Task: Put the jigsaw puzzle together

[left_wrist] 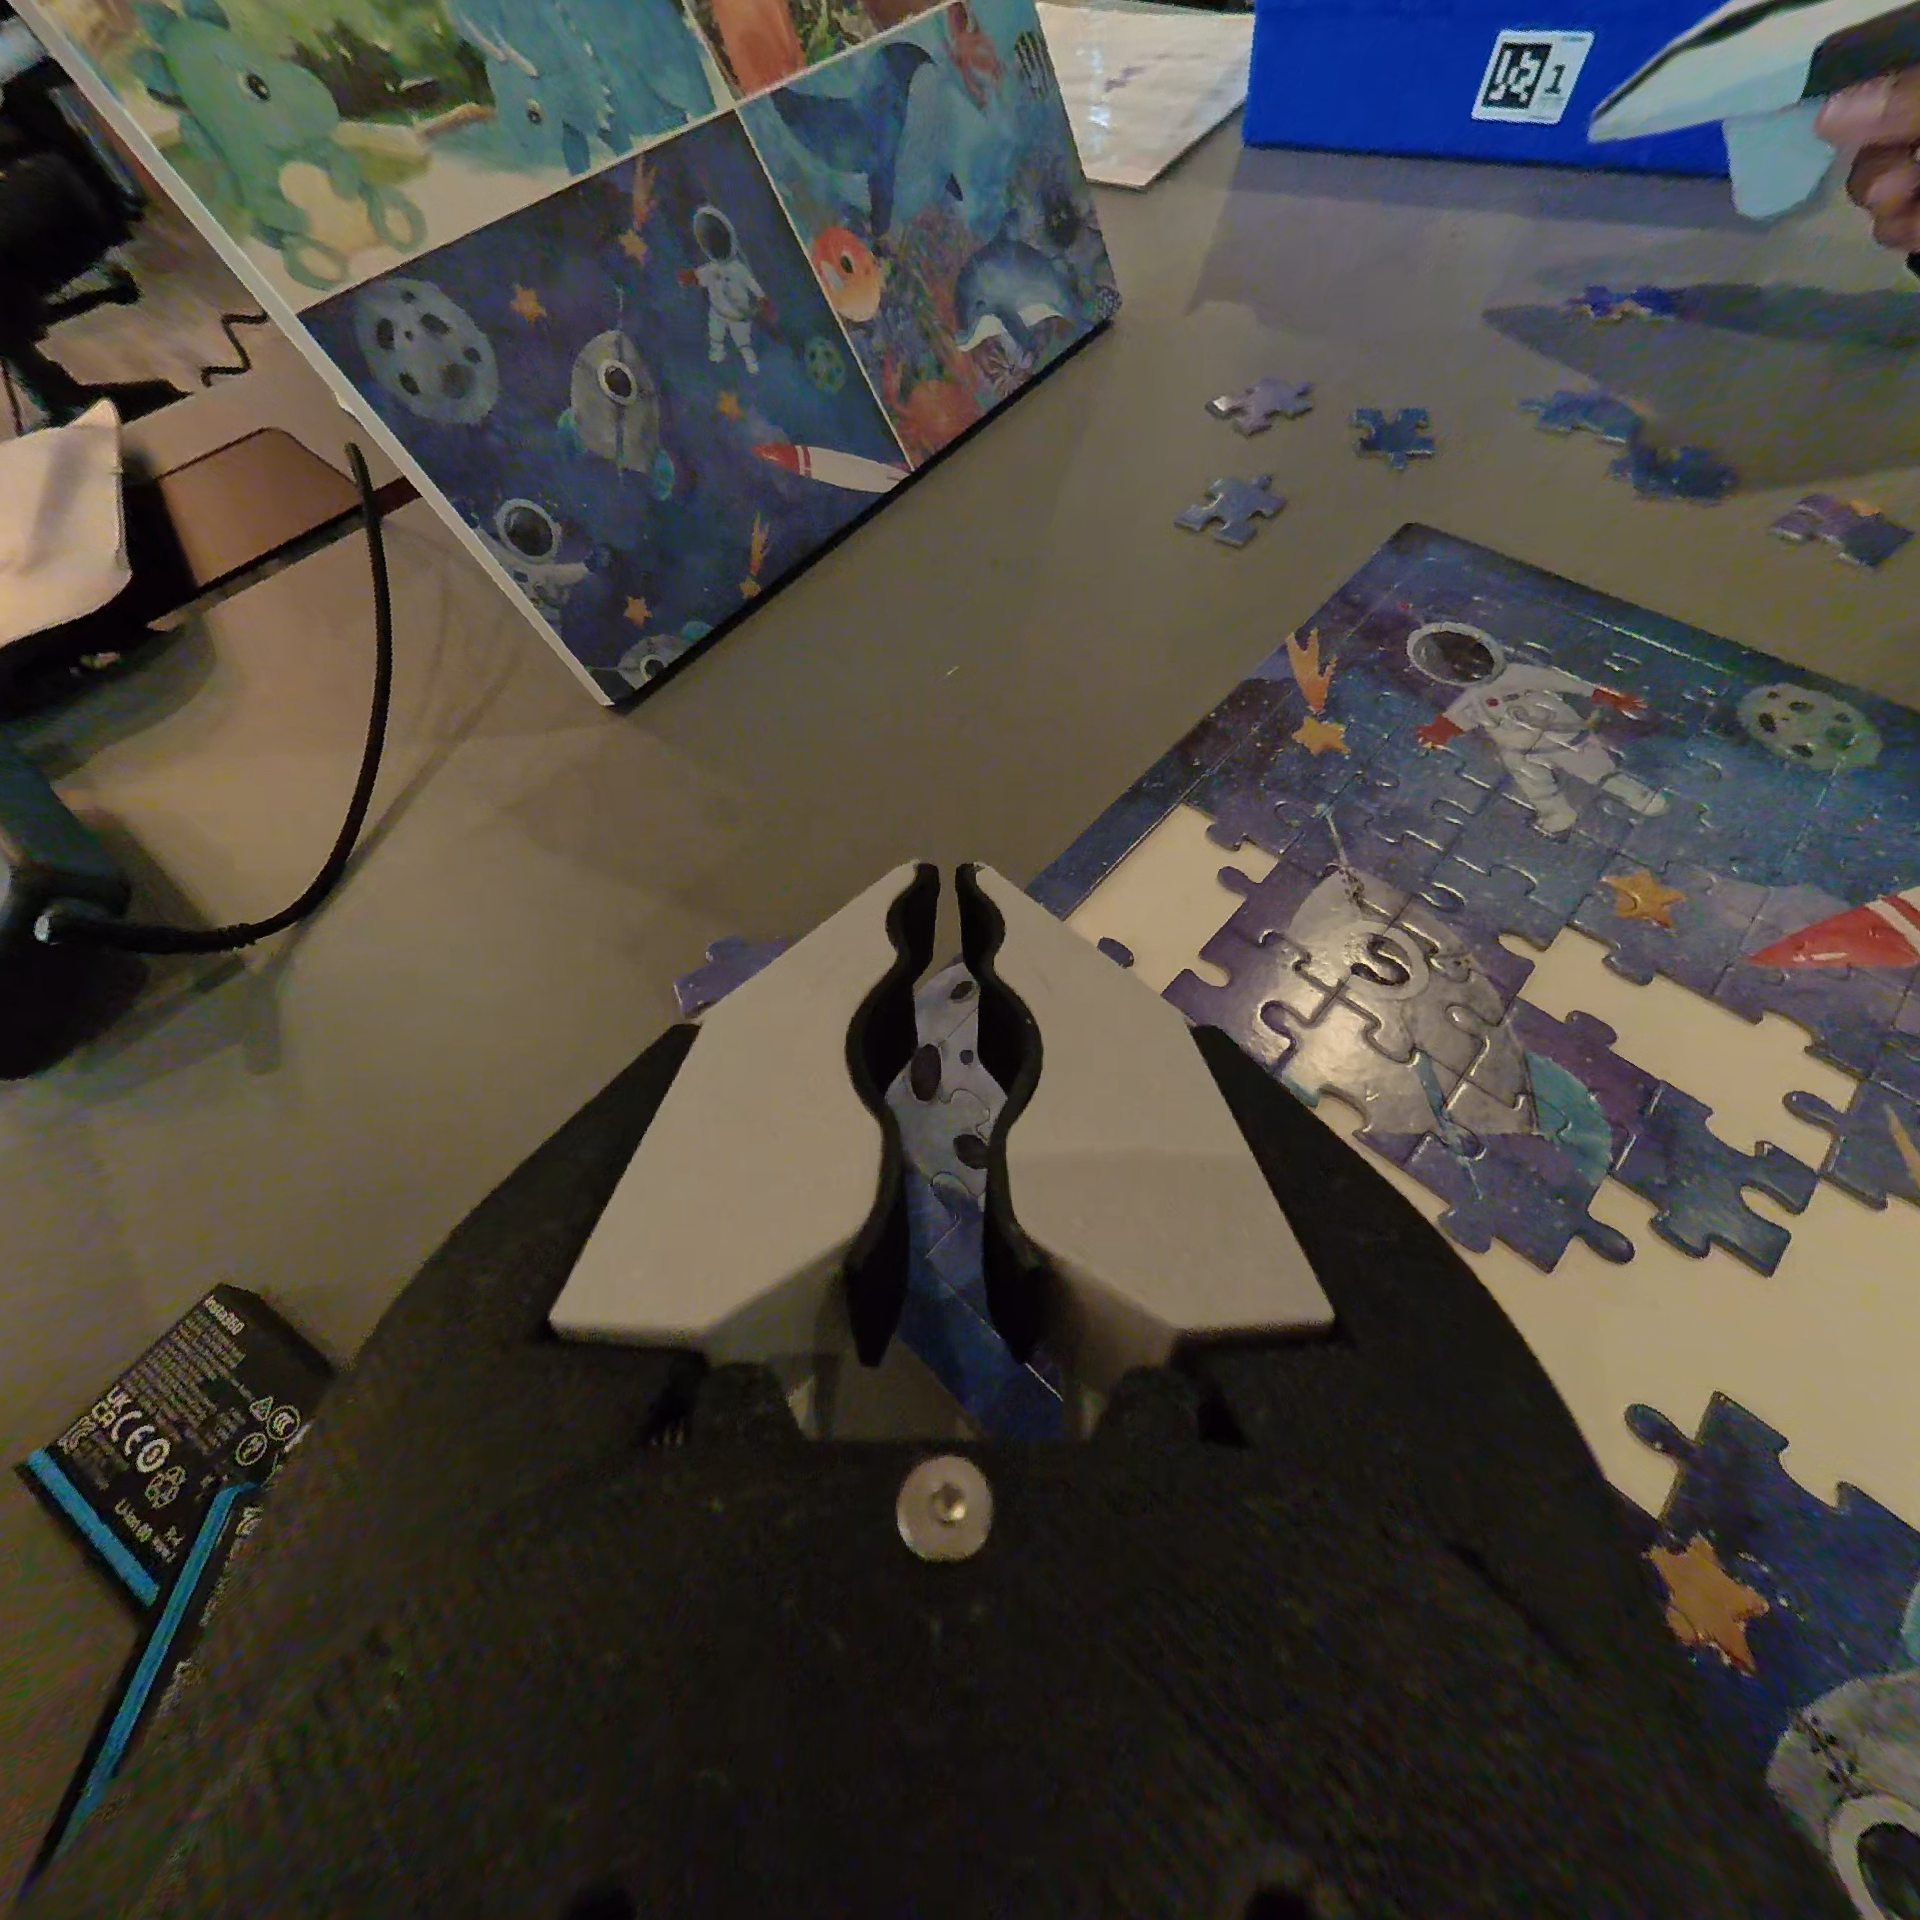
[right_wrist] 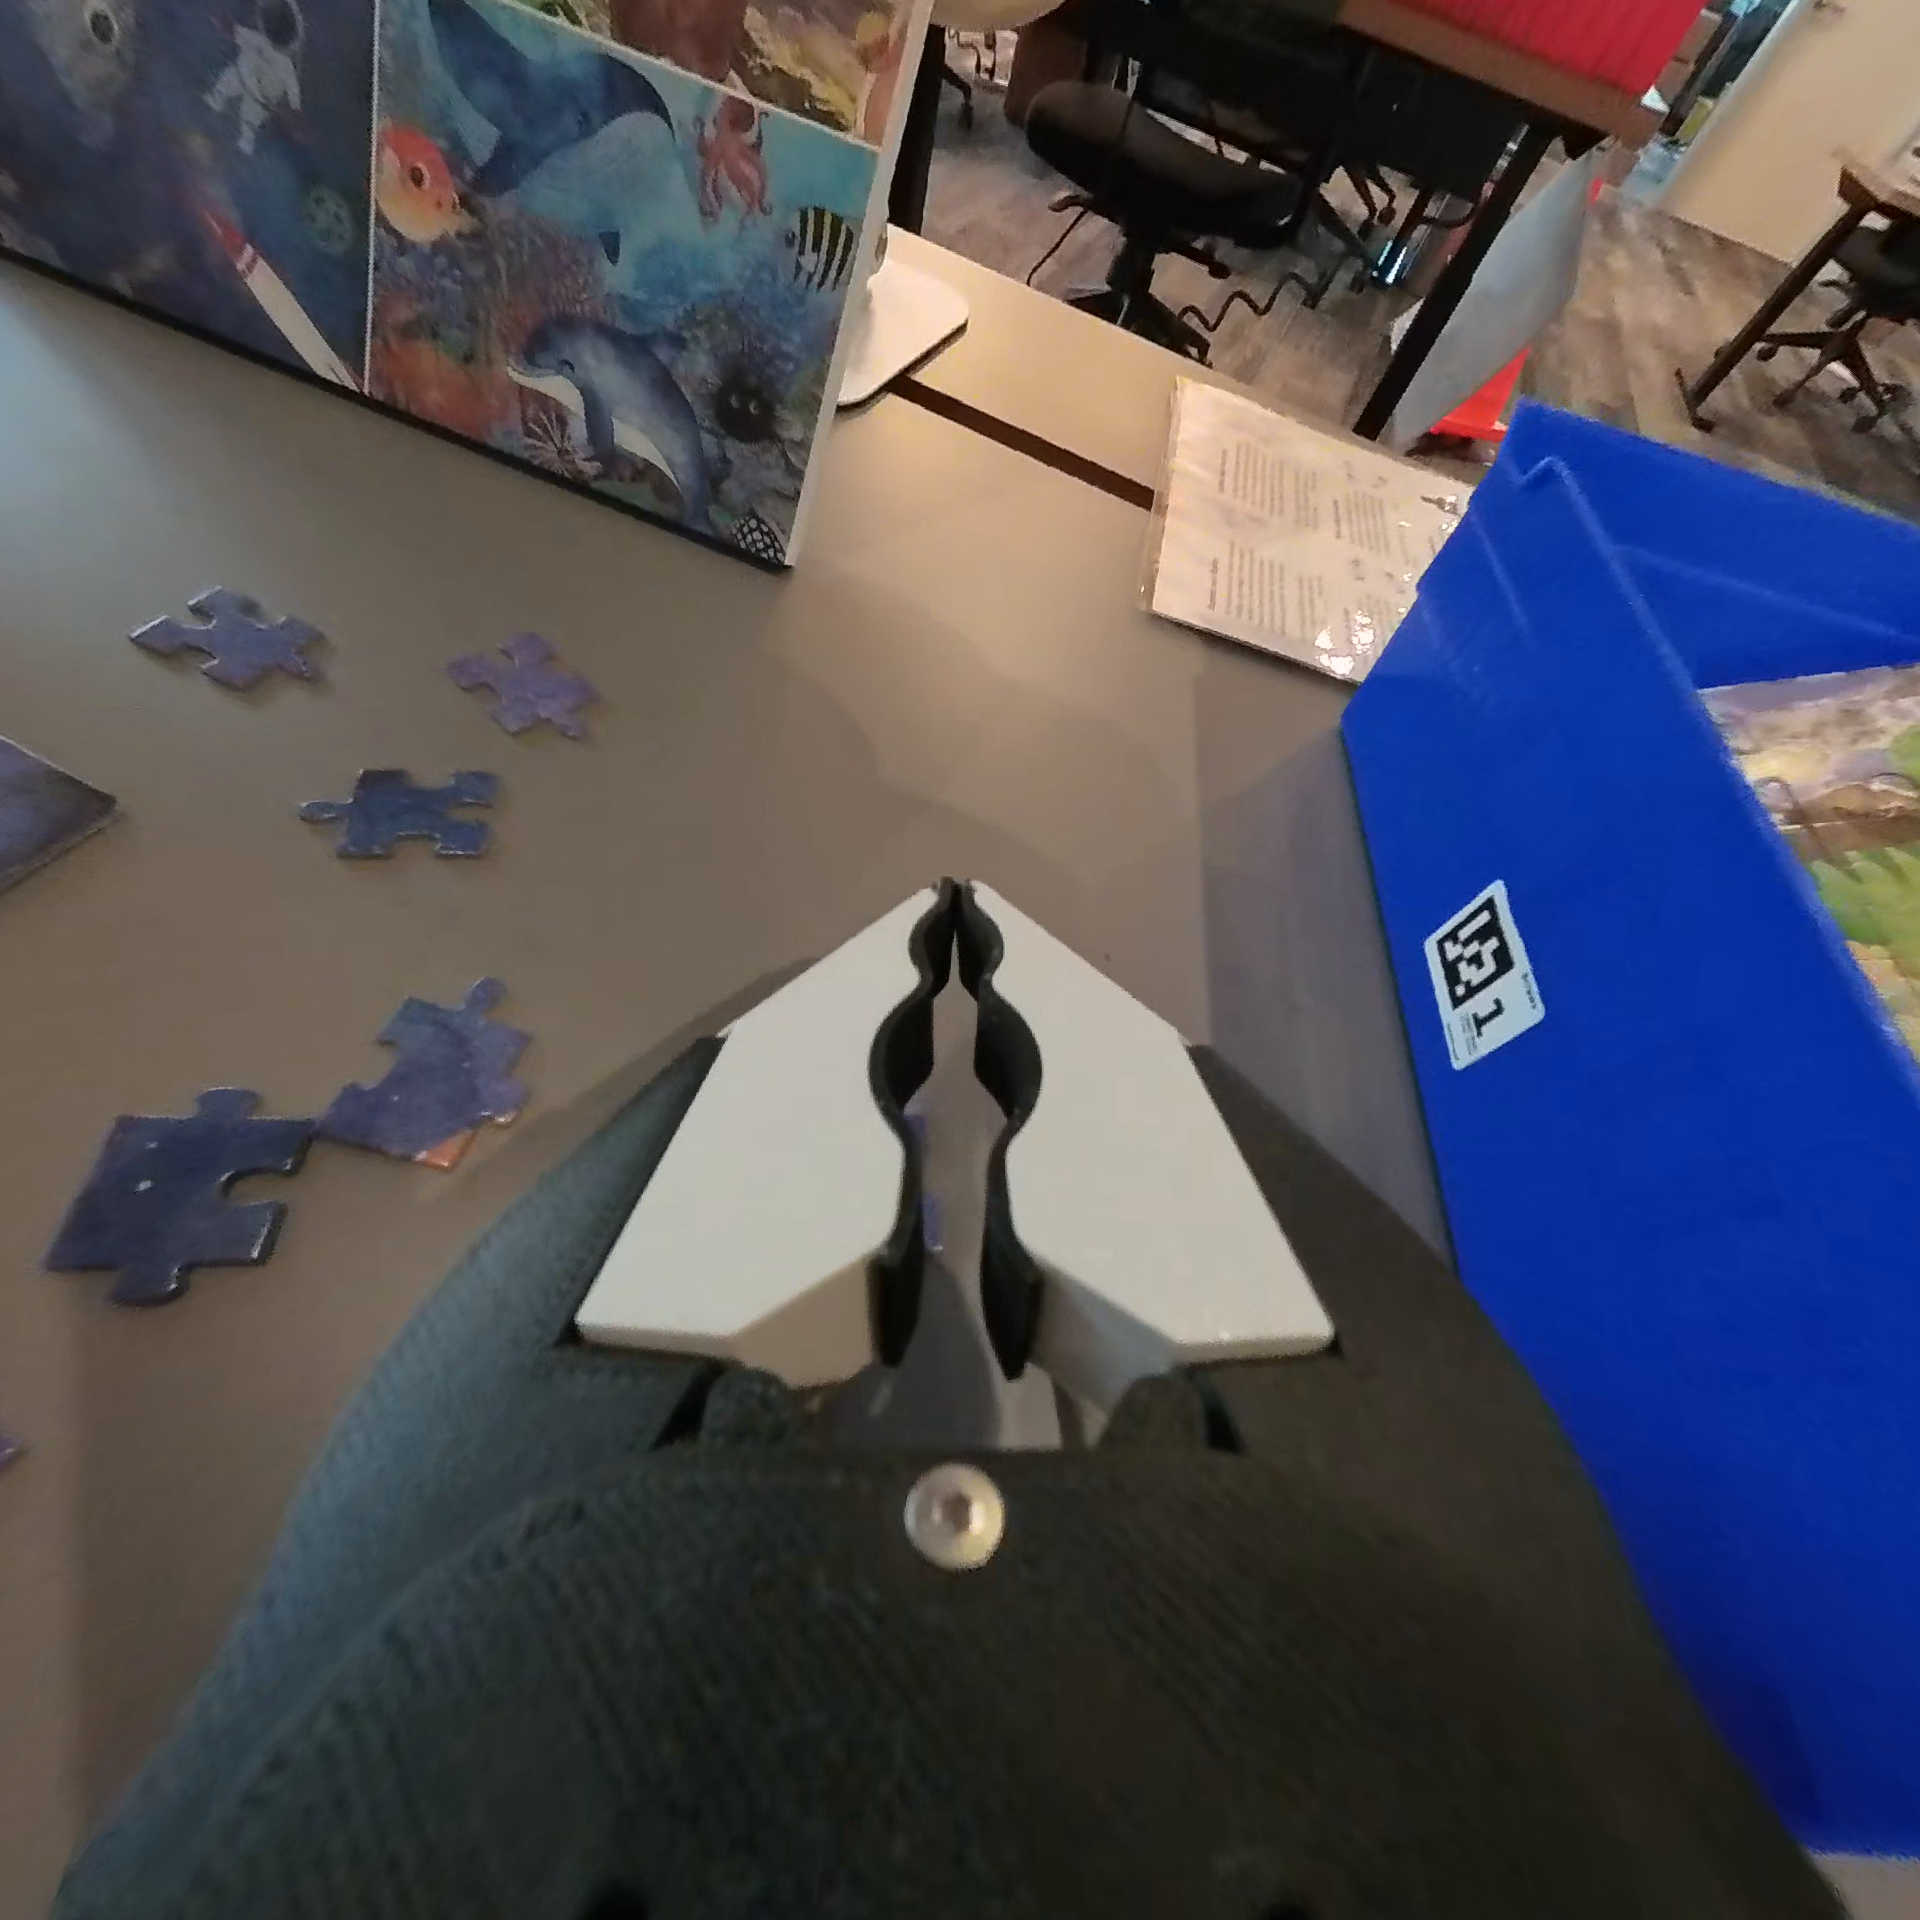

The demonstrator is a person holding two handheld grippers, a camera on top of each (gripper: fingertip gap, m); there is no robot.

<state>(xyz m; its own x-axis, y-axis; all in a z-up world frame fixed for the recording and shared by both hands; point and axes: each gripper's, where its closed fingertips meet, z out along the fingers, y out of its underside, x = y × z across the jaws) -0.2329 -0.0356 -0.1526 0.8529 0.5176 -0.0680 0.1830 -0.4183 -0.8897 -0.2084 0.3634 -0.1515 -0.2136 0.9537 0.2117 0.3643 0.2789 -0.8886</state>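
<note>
The partly built space puzzle (left_wrist: 1538, 862) lies on its white board (left_wrist: 1143, 894) to the right in the left wrist view, with gaps among the joined pieces. My left gripper (left_wrist: 940, 883) hovers over the board's left corner, jaws closed to a thin slit. Moon-patterned pieces (left_wrist: 935, 1081) show below through the gap, and a purple piece (left_wrist: 727, 966) pokes out beside the left finger. I see nothing clamped. Loose pieces (left_wrist: 1257, 400) lie beyond the board, also in the right wrist view (right_wrist: 405, 810). My right gripper (right_wrist: 954, 888) is shut and empty above the table.
The puzzle box with the reference picture (left_wrist: 623, 416) stands at the back left, also in the right wrist view (right_wrist: 582, 312). A blue bin (right_wrist: 1610, 1039) stands close on the right. A laminated sheet (right_wrist: 1299, 540), a black cable (left_wrist: 364, 675) and a small black box (left_wrist: 166, 1423) lie around. Across from one pair of fingers to the other is roughly 40 cm. The purple piece (left_wrist: 727, 966) is about 7 cm from my left fingertips and 45 cm from my right.
</note>
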